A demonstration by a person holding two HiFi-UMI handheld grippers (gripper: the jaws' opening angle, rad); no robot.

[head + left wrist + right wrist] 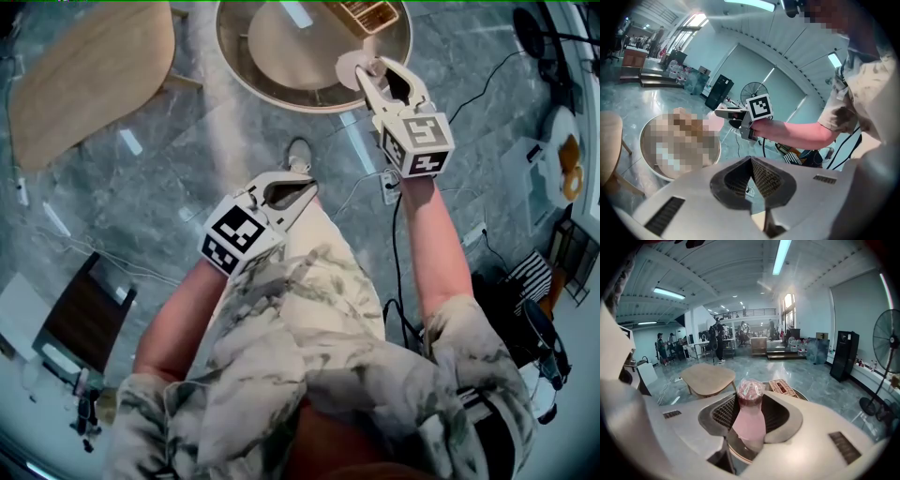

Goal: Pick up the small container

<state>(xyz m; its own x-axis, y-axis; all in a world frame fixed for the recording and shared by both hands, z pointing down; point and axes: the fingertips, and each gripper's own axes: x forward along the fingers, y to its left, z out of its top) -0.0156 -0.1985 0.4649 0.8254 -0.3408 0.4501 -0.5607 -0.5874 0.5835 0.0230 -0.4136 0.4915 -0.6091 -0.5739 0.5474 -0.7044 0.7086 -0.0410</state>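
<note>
The right gripper (370,70) clamps its wide-set jaws on the body of the small container (749,413), holding it upright and clear above the round table (272,47), while the left gripper (298,183), apparently unneeded, hangs back, jaws together and empty.

A grey marble floor (169,178) spreads under everything. At the far side stands a round desk (281,47) with a metal rim, and a woven basket (366,13) lies on its far right edge. To the left of it, standing apart, is a pale wooden table (89,75) with rounded corners. A black cable (398,272) and a white power strip (391,185) lie on the floor near the middle. A dark brown piece of furniture (84,319) sits near left. Far right in the hall stand a black cabinet (843,361) and a pedestal fan (887,357); people (716,341) stand at the far left.
</note>
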